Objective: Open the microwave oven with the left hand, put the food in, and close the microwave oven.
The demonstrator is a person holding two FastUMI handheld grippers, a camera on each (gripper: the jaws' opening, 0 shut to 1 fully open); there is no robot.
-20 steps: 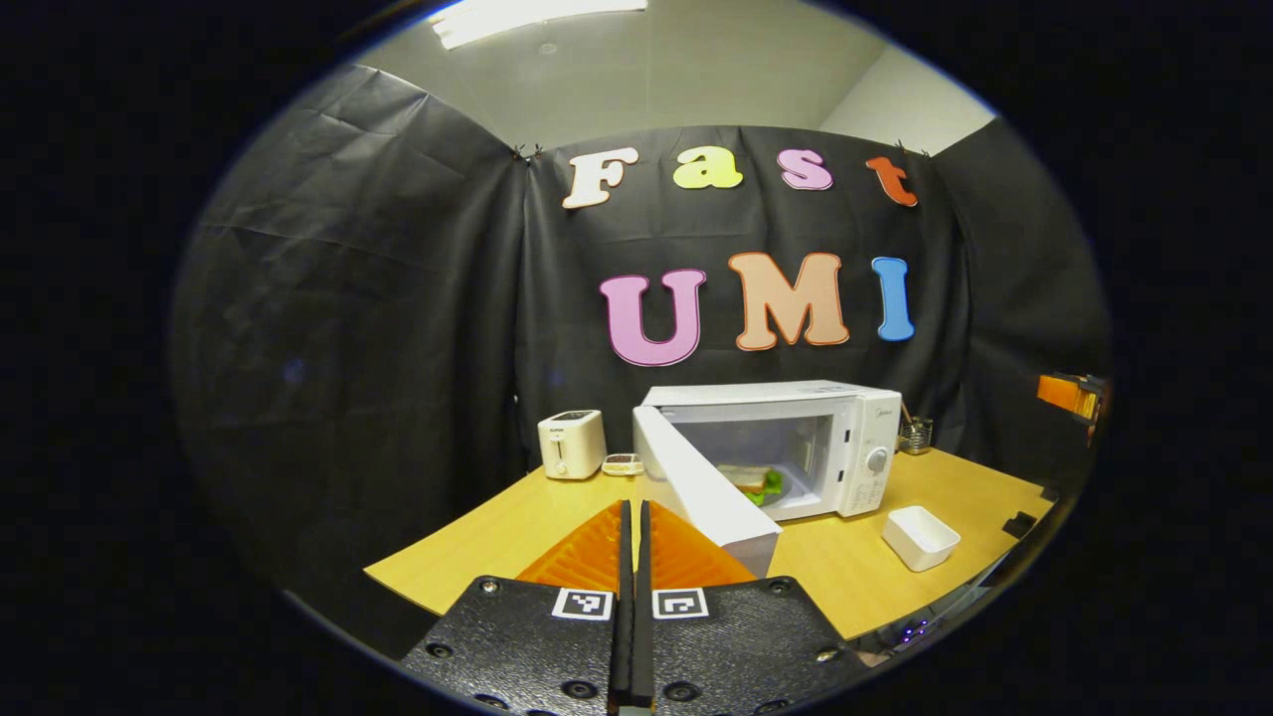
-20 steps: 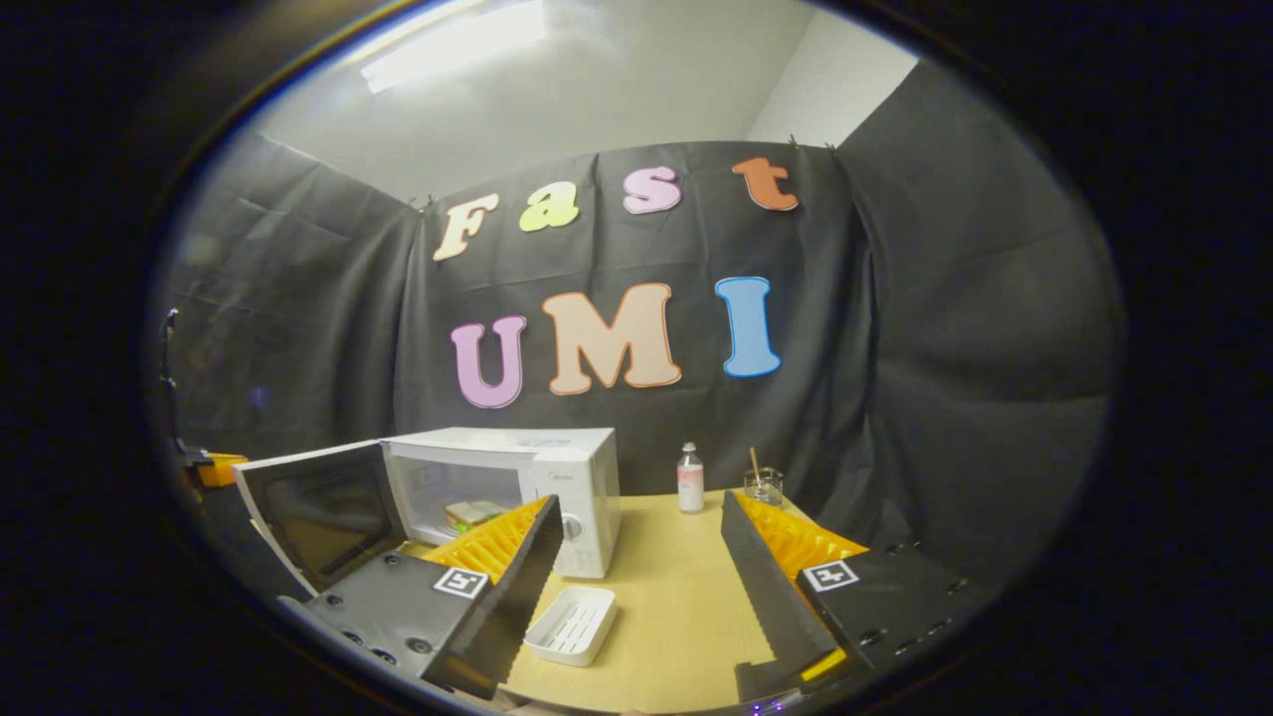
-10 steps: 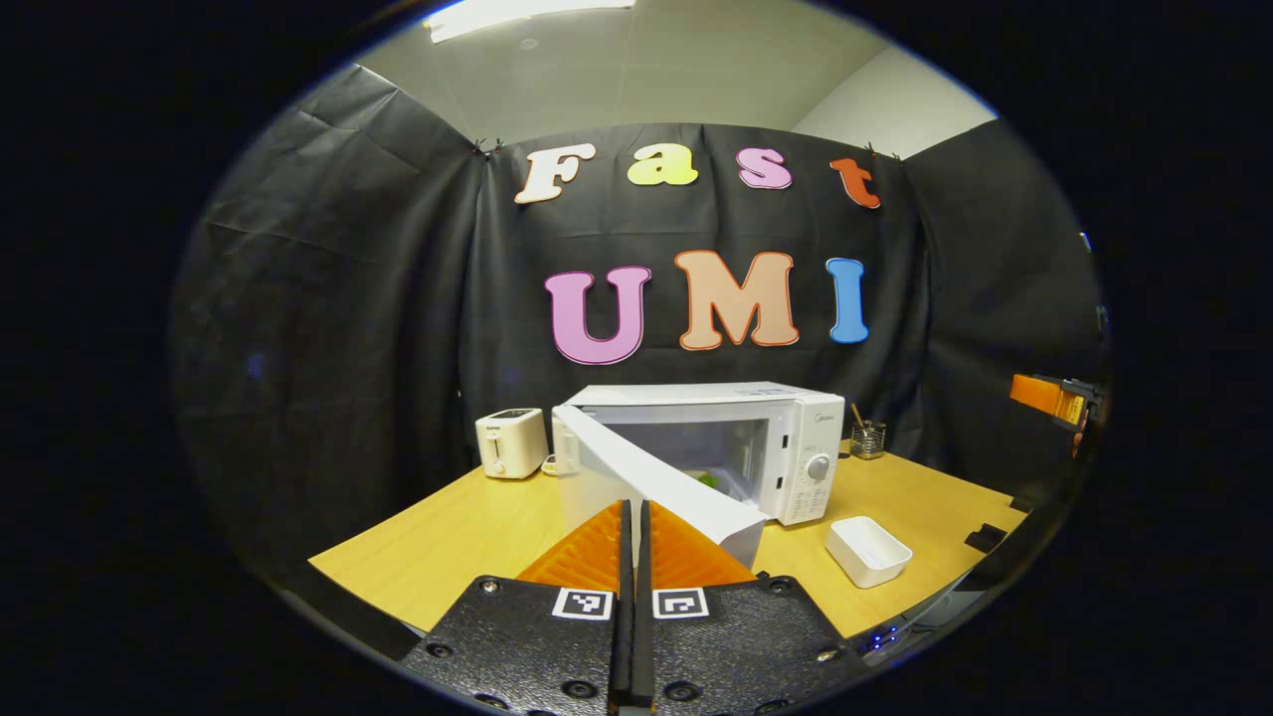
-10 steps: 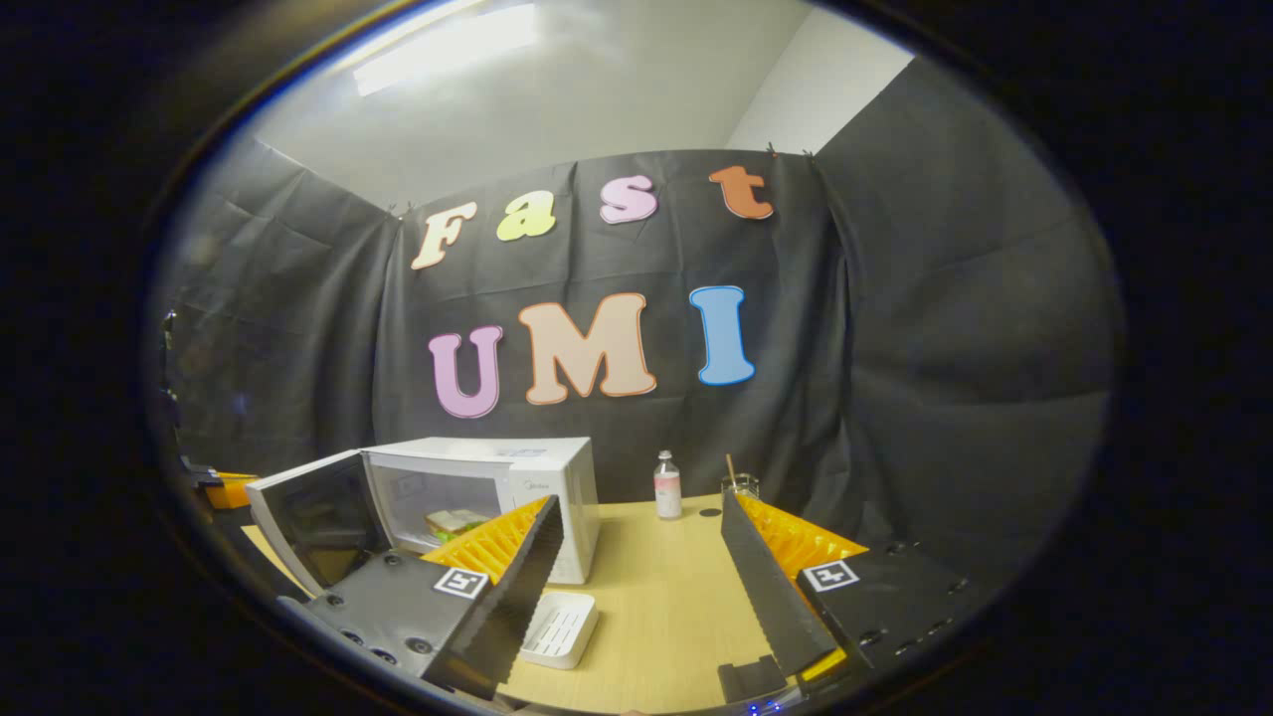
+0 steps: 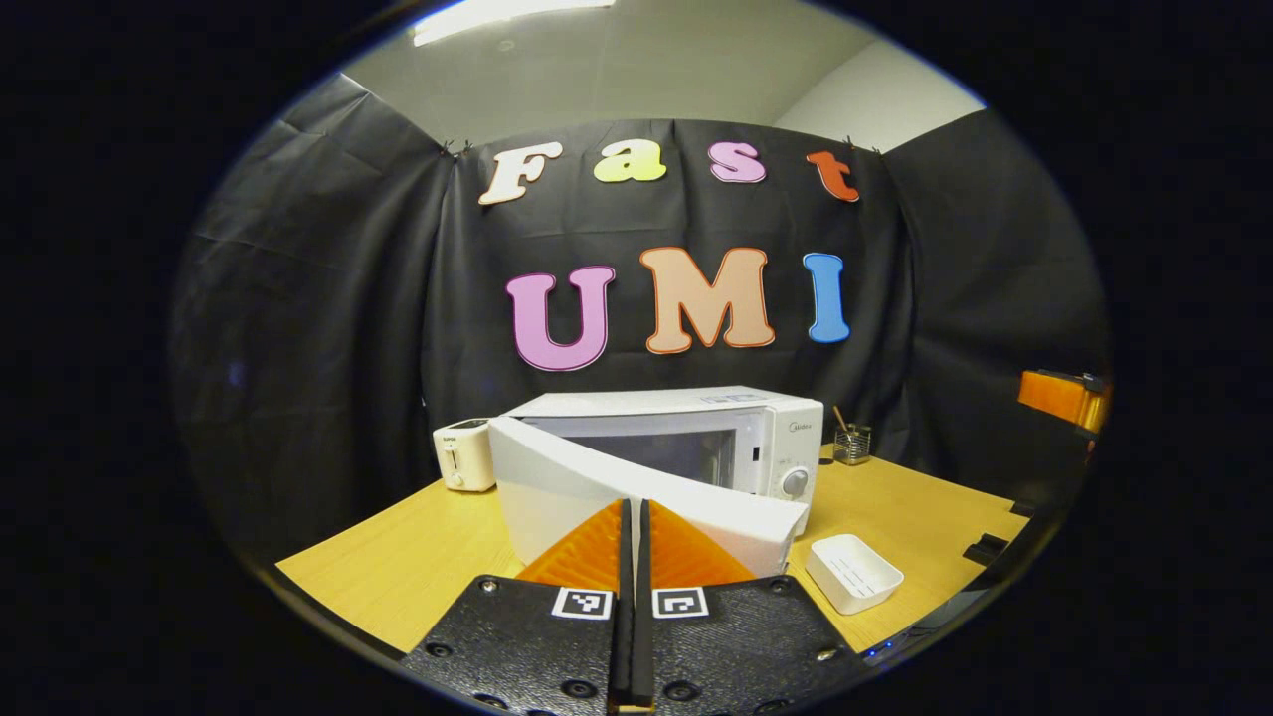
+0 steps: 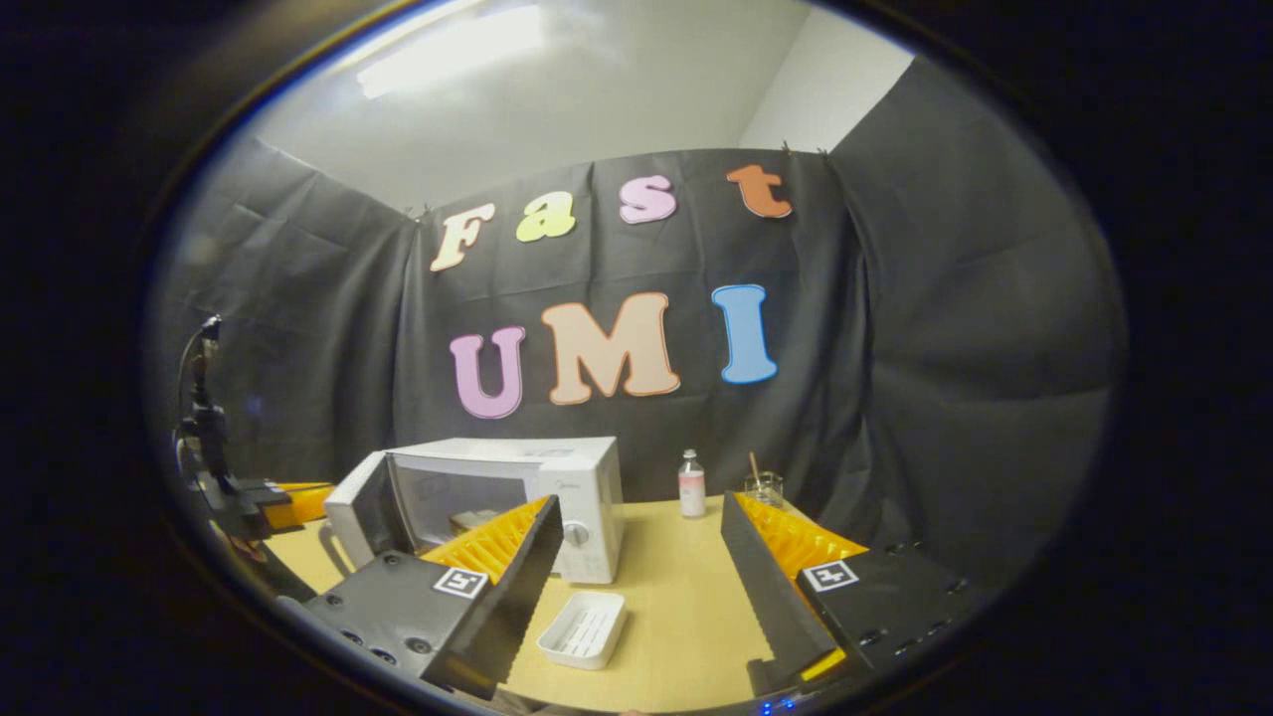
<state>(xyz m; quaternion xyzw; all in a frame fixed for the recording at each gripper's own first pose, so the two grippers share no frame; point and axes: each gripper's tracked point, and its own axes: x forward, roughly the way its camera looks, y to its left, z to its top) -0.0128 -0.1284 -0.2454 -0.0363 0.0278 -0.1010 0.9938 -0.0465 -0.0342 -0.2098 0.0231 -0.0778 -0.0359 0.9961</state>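
Note:
The white microwave [image 5: 696, 410] [image 6: 542, 459] stands at the back of the wooden table [image 5: 398, 567]. Its door [image 5: 557, 485] [image 6: 360, 502] is partly open, angled toward the cavity. My left gripper [image 5: 632, 505] is shut with nothing between its fingers, and its tips rest against the door's outer face. In the right gripper view the left gripper [image 6: 290, 500] sits at the door's far side. A bit of the food [image 6: 475, 518] shows inside the cavity. My right gripper [image 6: 639, 499] is open, held back over the table to the right of the microwave.
An empty white tray [image 5: 853, 572] [image 6: 587, 628] lies in front of the microwave's control panel. A white toaster [image 5: 463, 454] stands left of the microwave. A small bottle [image 6: 690, 482] and a glass cup [image 5: 853, 445] [image 6: 764, 487] stand at the back right.
The door has swung from wide open to partly open, with my shut left gripper moving along behind it. The right gripper has stayed open and nearly still.

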